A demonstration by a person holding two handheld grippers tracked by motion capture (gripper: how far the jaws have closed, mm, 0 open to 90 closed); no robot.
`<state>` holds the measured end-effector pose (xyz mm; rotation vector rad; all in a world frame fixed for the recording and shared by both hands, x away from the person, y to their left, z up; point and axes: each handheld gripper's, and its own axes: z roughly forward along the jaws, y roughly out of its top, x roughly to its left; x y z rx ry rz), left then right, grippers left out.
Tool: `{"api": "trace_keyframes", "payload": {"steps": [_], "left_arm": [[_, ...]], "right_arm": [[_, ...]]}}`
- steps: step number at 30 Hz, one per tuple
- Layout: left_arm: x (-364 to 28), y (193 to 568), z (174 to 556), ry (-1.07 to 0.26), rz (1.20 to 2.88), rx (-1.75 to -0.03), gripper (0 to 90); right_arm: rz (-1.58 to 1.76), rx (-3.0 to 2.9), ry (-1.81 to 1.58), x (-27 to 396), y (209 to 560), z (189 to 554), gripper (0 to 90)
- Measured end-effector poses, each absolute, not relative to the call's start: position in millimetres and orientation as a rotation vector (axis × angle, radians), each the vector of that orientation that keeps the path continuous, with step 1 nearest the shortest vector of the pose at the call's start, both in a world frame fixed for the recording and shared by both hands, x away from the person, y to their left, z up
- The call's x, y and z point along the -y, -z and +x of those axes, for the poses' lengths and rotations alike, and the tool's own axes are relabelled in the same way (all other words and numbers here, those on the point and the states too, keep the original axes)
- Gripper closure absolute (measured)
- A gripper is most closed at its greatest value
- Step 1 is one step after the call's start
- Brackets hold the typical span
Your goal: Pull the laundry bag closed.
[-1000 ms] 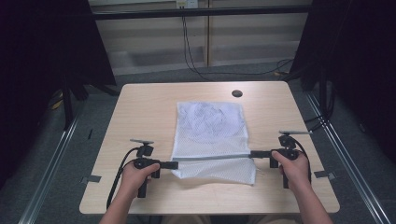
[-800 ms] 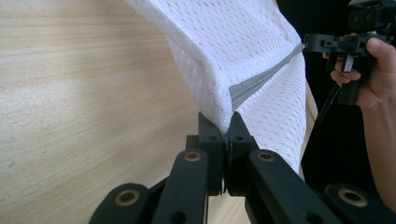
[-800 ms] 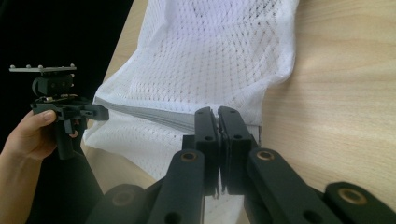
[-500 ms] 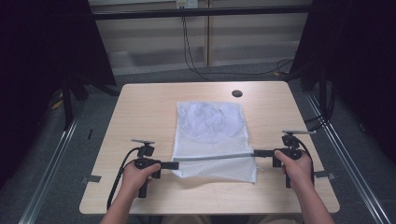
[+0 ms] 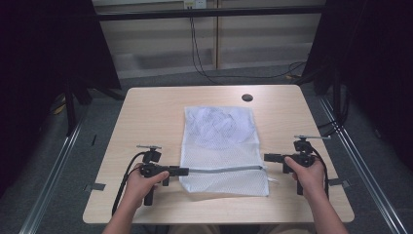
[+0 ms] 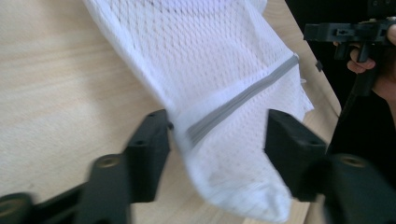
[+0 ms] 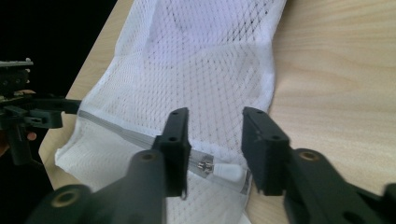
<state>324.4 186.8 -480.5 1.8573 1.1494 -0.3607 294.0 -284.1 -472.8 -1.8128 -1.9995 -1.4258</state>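
A white mesh bag (image 5: 219, 139) lies flat on the wooden table (image 5: 146, 112), with a grey zipper (image 5: 224, 169) running across its near end. My left gripper (image 5: 182, 170) is at the zipper's left end. Its jaws have just been opening and now stand open, with the bag's corner and the zipper (image 6: 243, 95) loose between them (image 6: 217, 123). At the zipper's right end, the right gripper (image 5: 268, 157) has also just been opening. It stands open (image 7: 217, 119) around the metal zipper pull (image 7: 208, 165), its pads clear of it.
A round black cable hole (image 5: 247, 97) sits near the table's far edge. Bare tabletop lies left and right of the bag. Metal rails (image 5: 58, 161) run along the floor on both sides, and dark curtains hang beyond.
Both hands keep their places at the zipper's ends. The zipper, pulled straight between the grippers before, now lies slightly slack, and the right jaws sit a little off its end.
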Motion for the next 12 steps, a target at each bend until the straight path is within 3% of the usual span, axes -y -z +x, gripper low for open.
{"api": "trace_keyframes", "payload": {"steps": [4, 12], "left_arm": [[-190.1, 477.3, 325.7, 0.289, 1.828, -1.143, 25.6], [-191.9, 479.8, 329.8, 0.138, 1.873, -1.137, 17.6]], "right_arm": [[-1.815, 2.055, 1.461, 282.8, 472.6, 295.5, 45.8], [-1.826, 2.179, 1.449, 280.4, 475.7, 299.9, 25.9]]}}
